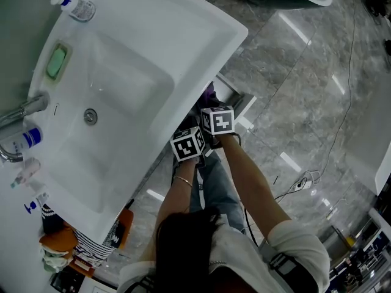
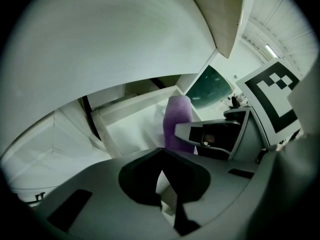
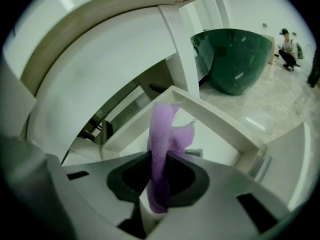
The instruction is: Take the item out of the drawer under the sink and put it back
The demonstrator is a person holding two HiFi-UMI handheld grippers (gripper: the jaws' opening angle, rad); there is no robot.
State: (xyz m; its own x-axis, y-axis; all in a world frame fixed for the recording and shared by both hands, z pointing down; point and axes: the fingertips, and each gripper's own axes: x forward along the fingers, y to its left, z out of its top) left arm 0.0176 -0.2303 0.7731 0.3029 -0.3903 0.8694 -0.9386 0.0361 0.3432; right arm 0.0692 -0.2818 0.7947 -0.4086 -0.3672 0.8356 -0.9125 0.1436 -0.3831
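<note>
The purple cloth [image 3: 162,129] is pinched in my right gripper [image 3: 160,159], whose jaws are pressed onto it partway along its length. A short stub comes back toward me and the longer part reaches out past the tips. It is bunched into a narrow strip, and its long axis runs along the line my jaws point, steeply down and away. The free end splits into two soft folds aimed at the far corner of the open drawer [image 3: 220,119]. The cloth sits above the drawer's white inside, nearer that far corner than the front edge, but I cannot tell whether its end touches the drawer floor. My left gripper [image 2: 161,153] sits just beside the right one over the drawer's front edge, with its tips together and nothing between them. Both are tucked under the front rim of the sink [image 1: 140,66]. I judge the drawer to be open and the grasp made, so the cloth has yet to come fully clear, and then I have to put it back.
</note>
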